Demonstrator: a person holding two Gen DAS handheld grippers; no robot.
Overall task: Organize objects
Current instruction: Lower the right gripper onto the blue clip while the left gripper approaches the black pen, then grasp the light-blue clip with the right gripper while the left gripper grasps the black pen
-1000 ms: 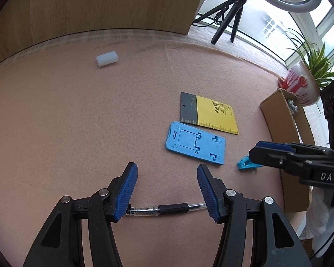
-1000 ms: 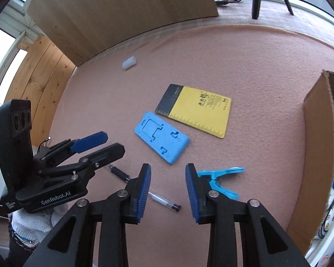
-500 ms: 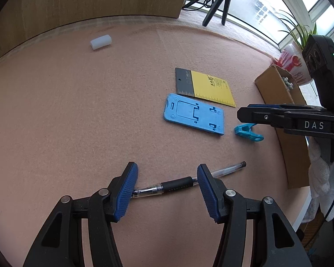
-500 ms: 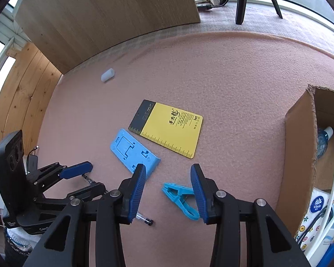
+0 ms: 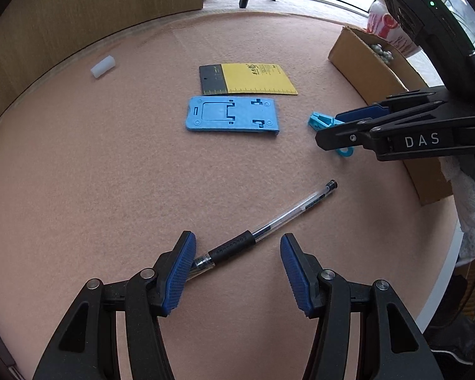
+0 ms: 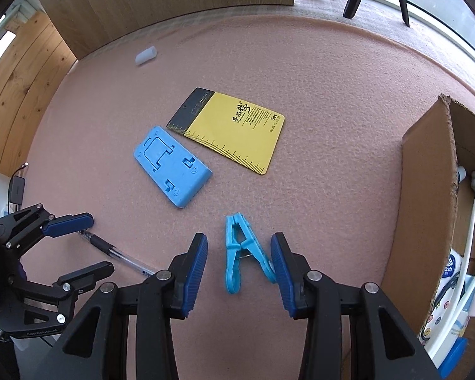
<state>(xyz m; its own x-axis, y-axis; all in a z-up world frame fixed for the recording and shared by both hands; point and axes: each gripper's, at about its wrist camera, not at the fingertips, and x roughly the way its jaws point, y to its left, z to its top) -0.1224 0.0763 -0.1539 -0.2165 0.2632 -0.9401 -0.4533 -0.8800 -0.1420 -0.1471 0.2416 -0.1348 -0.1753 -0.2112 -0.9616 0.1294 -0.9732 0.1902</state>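
- Nearest to us, our left gripper [image 5: 237,272] points down at the pink felt mat [image 5: 79,174] with its blue pads spread apart; the black grip end of the clear pen [image 5: 262,228] lies between them on the mat, its tip running under the left pad. We cannot tell whether that pad touches it.
- Our right gripper [image 6: 239,269] also points down, its pads parted either side of the blue clothespin [image 6: 237,250], which lies flat on the mat. The pin's right handle sits right against the right pad, the left pad stands clear, and nothing is clamped.
- A little farther lies the blue phone stand [image 6: 171,171], folded flat.
- Just beyond it, nearly touching, lies the yellow ruler card [image 6: 234,133] with its dark grey end.
- To the right stands the open cardboard box [image 6: 424,196], with small items inside.
- Farthest, near the wooden panel [image 6: 161,3], rests a small white cylinder [image 6: 145,55].
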